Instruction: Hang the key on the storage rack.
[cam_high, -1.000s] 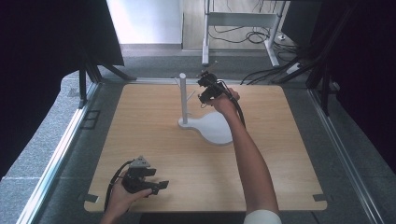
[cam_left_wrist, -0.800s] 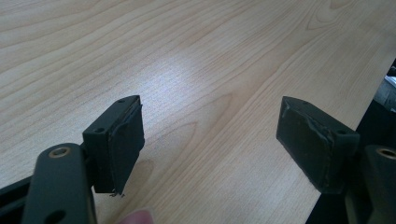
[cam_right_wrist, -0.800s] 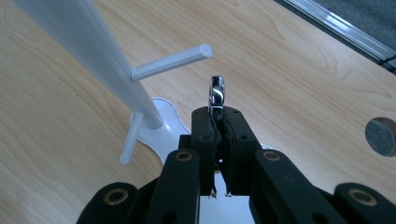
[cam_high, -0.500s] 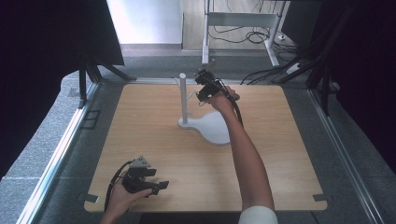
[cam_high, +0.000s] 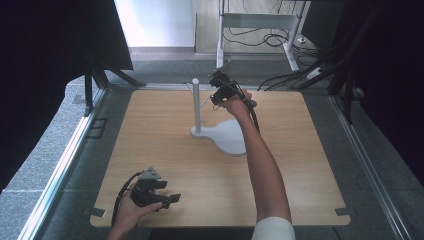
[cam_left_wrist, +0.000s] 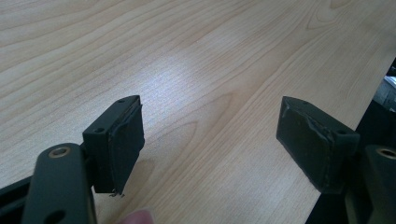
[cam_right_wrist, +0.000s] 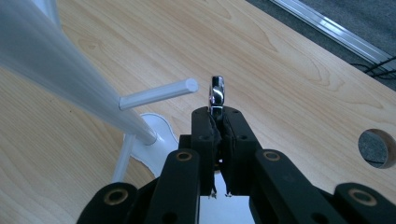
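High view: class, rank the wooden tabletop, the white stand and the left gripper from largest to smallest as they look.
1. Wooden tabletop, by far the largest.
2. White stand, post and base together.
3. Left gripper, smallest, though it sits nearest the camera, so its true size may be smaller than it looks.

A small shiny chrome metal ring (cam_right_wrist: 217, 91) stands on edge, clamped at its lower part, just beside the tip of the white stand's (cam_high: 197, 106) upper side peg (cam_right_wrist: 158, 94), not on it.
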